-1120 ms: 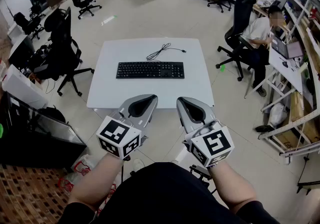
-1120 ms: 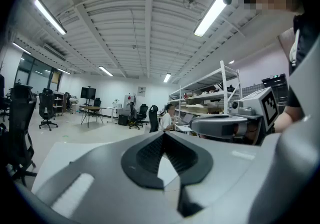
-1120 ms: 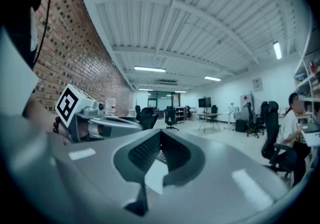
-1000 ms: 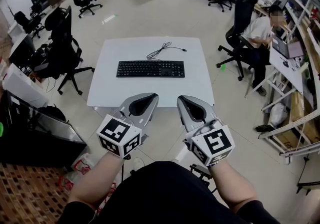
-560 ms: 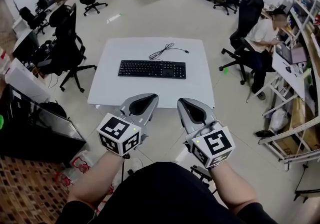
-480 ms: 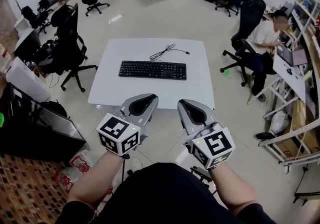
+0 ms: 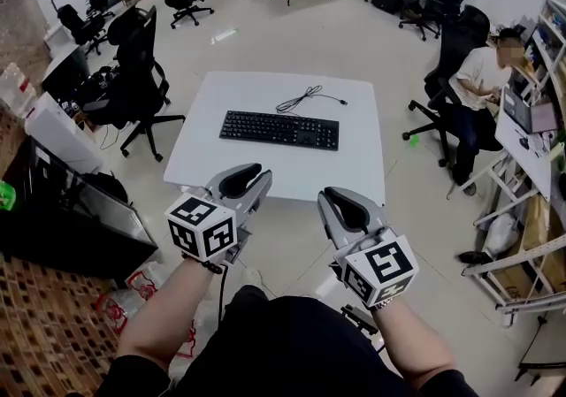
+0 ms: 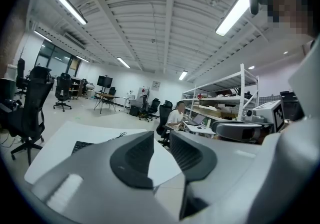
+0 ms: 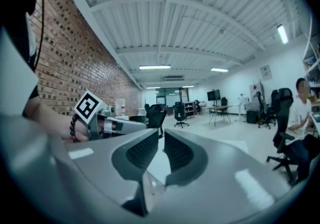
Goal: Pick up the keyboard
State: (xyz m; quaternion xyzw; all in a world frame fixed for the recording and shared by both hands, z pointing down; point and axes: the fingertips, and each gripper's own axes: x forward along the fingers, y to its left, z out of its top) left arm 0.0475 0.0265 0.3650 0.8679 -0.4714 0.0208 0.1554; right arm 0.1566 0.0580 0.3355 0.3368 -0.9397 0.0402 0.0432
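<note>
A black keyboard (image 7: 279,129) lies flat in the middle of a white table (image 7: 212,161), with its black cable (image 7: 305,100) curled behind it. In the head view both grippers hover short of the table's near edge, apart from the keyboard. My left gripper (image 7: 245,177) points at the table's near left part. Its jaws are opening, with a clear gap and nothing between them. My right gripper (image 7: 343,203) is lower and to the right; its jaws are opening to a narrow slit, also empty. The left gripper view shows the keyboard (image 8: 82,145) beyond the left gripper (image 8: 161,135).
Black office chairs stand left of the table (image 7: 137,68) and right of it (image 7: 455,50). A person (image 7: 482,77) sits at a desk by shelving on the right. A dark cabinet (image 7: 71,218) lies to the near left. Bare floor surrounds the table.
Both grippers have sunk a little and the table now sits lower and nearer in the head view. The left gripper has rolled slightly. Both pairs of jaws have parted.
</note>
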